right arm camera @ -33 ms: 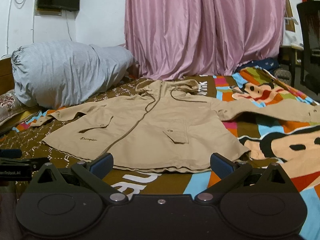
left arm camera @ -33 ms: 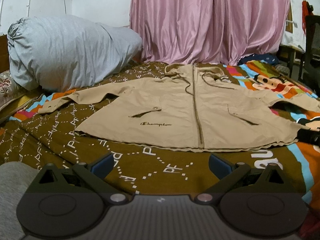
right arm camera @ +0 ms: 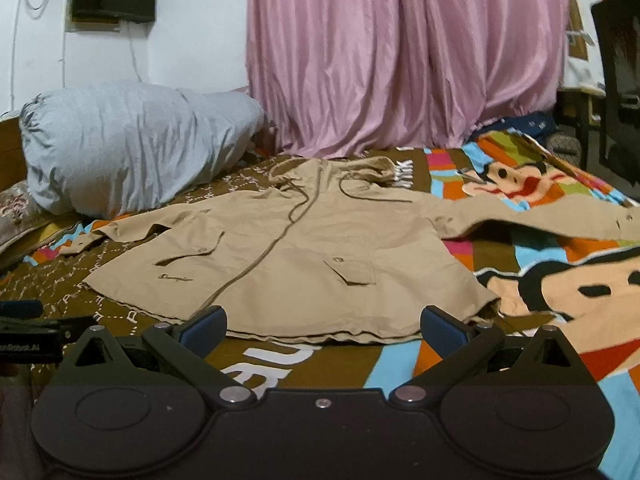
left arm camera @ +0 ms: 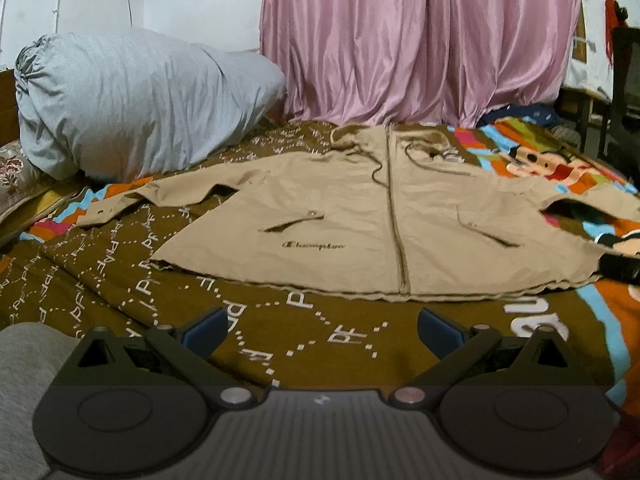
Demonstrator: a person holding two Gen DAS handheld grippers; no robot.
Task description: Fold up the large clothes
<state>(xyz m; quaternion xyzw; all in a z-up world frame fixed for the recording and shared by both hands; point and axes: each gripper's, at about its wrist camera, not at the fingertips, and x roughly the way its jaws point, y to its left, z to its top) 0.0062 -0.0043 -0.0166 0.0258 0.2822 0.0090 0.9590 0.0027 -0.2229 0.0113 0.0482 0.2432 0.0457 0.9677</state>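
**Jacket laid flat, both tools waiting at the hem**

Pink curtains (left arm camera: 420, 40) hang behind a bed covered with a brown and cartoon-print bedspread (left arm camera: 280, 320), and a big grey bundle of bedding (left arm camera: 132, 100) sits at the head end. Spread across the middle of that cover lies the tan hooded jacket (left arm camera: 360, 216), front side up, zipped, hood toward the curtain and hem toward the cameras. Its sleeves reach out to either side: one sleeve (left arm camera: 120, 206) runs toward the grey bundle, the other sleeve (right arm camera: 560, 216) stretches over the bright cartoon print.

Nothing is folded yet, so the work in hand looks like the first fold. The left gripper (left arm camera: 320, 326) hovers over bare bedspread, just short of the hem, its jaws spread wide and empty. The right gripper (right arm camera: 322, 328) sits lower, its blue pads level with the hem edge, likewise parted with nothing between them.

A good start would probably be to bring one sleeve in across the chest, pinching near the cuff and the shoulder so the cloth travels as a flat panel, not a rope. The fabric looks thin and crinkled; it will likely slide on the cover, so lifting should serve better than dragging.

Smaller details: two flap pockets, a dark logo (left arm camera: 314, 245) near the hem, and drawcords (right arm camera: 348, 196) trailing loose from the hood, which ought to be tucked inward before the final fold.
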